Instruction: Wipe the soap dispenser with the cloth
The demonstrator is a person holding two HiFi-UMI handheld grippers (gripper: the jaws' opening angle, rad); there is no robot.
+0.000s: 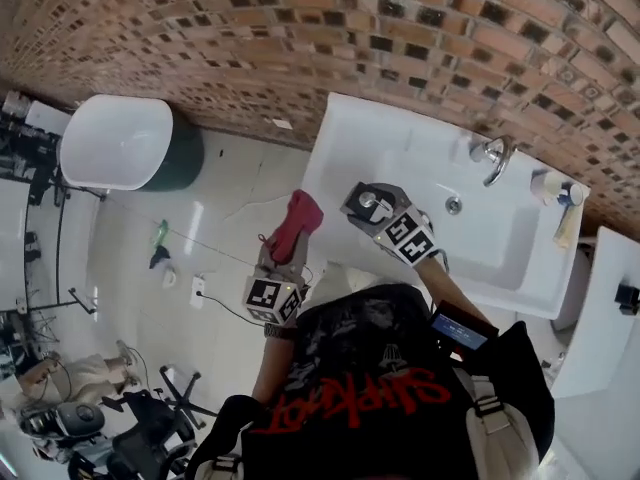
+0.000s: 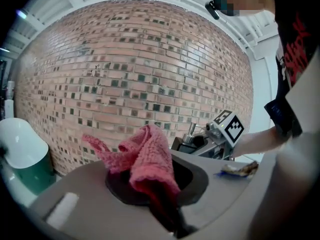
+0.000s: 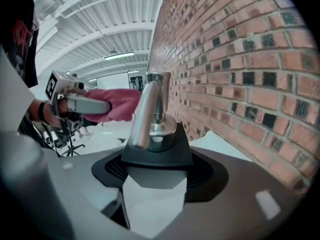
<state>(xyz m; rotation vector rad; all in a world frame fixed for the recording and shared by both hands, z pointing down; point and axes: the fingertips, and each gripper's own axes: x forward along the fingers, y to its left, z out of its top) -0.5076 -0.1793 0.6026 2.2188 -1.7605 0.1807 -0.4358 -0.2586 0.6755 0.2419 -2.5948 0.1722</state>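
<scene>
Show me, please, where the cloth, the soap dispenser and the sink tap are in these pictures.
cloth [image 2: 150, 159], left gripper view, on its bunched middle fold.
soap dispenser [image 3: 157, 151], right gripper view, on the black collar under its pump.
sink tap [image 1: 492, 158], head view, on its chrome body.

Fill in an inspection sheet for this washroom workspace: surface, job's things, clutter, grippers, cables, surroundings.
Surface: white sink with a metal tap.
Job's things: soap dispenser, white body, black collar, metal pump, held by the sink's near edge; red cloth, bunched, apart from the dispenser.
Clutter: pale item on the sink's corner, too small to identify; green thing on the floor.
Grippers: left gripper, jaws shut on the cloth; right gripper, jaws closed on the soap dispenser.
Cables: black cable across the floor.
Surroundings: brick wall, white-lidded bin, office chair.
</scene>
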